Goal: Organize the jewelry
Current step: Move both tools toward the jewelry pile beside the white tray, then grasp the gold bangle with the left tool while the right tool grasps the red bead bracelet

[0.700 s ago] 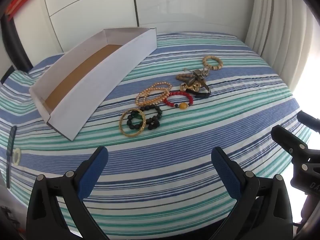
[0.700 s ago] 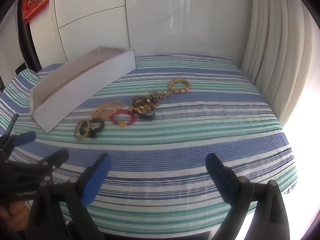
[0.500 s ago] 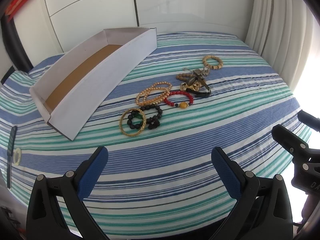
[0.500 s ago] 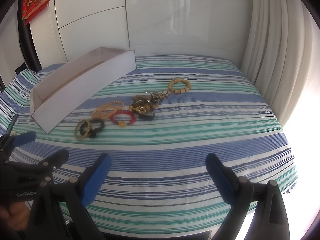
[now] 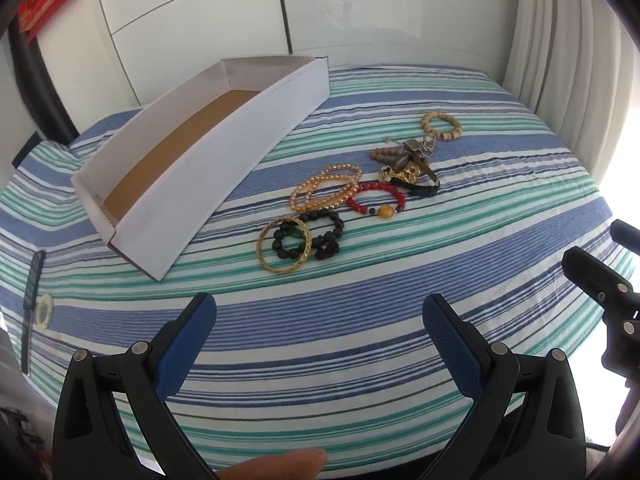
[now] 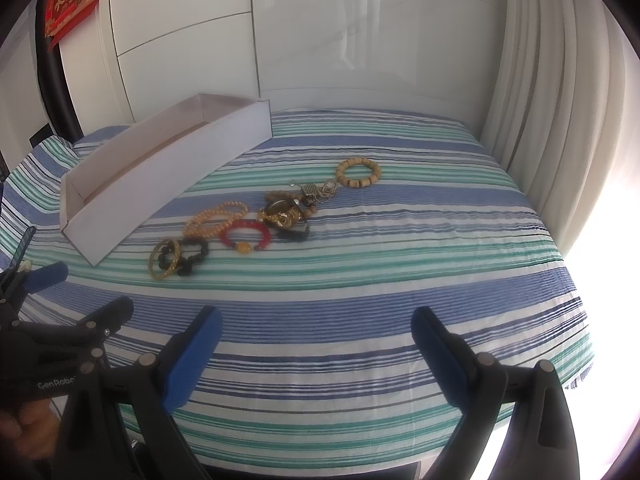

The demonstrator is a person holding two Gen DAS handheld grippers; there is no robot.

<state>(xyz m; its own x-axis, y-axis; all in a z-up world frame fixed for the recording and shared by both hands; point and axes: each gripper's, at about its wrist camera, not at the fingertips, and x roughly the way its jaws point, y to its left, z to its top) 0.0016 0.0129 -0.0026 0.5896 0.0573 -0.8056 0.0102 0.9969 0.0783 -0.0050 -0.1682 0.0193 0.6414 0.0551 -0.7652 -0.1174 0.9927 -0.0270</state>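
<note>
item: jewelry row, on striped bedspread (image 5: 360,320), running diagonally from gold bangle (image 5: 284,250) (nearest) up-right to wooden bead bracelet (image 5: 440,126). white cardboard tray (image 5: 224,160) lies parallel, just left. my left gripper (image 5: 320,324) and right gripper (image 6: 314,336): both spread wide, empty. i judge the left nearer the bangle, straight ahead.

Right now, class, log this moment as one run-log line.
left hand-held gripper: open, empty | right hand-held gripper: open, empty | bracelets: on striped bedspread | white box: no jewelry visible inside
</note>
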